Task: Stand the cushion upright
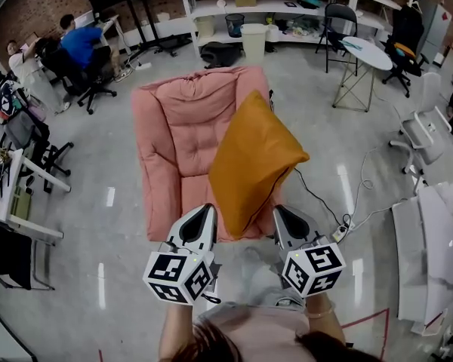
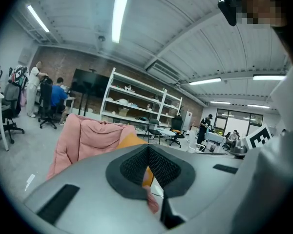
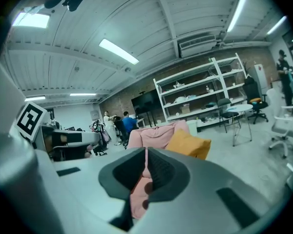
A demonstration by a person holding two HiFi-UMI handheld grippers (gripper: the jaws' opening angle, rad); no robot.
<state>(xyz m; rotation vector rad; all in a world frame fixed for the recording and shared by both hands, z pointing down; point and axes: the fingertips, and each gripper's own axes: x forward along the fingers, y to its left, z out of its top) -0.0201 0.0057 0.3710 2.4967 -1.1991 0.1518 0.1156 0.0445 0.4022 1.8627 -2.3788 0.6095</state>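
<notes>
An orange cushion (image 1: pixel 253 161) stands tilted on edge on the seat of a pink armchair (image 1: pixel 170 123), leaning over the chair's right side. My left gripper (image 1: pixel 204 213) is just left of the cushion's lower corner, at the seat's front edge, jaws shut and empty. At the cushion's lower right is my right gripper (image 1: pixel 280 214), also shut and empty. In the left gripper view the cushion (image 2: pixel 131 141) peeks over the shut left gripper (image 2: pixel 147 153) in front of the armchair (image 2: pixel 85 138). The right gripper view shows the right gripper (image 3: pixel 146 155), with the cushion (image 3: pixel 188 144) and armchair (image 3: pixel 154 134) ahead.
A cable with a power strip (image 1: pixel 338 234) lies on the floor right of the armchair. Behind it stand a white bin (image 1: pixel 253 42), shelving (image 1: pixel 287 6), a round table (image 1: pixel 368 53) and office chairs (image 1: pixel 419 130). People sit at desks (image 1: pixel 79 44) at the far left.
</notes>
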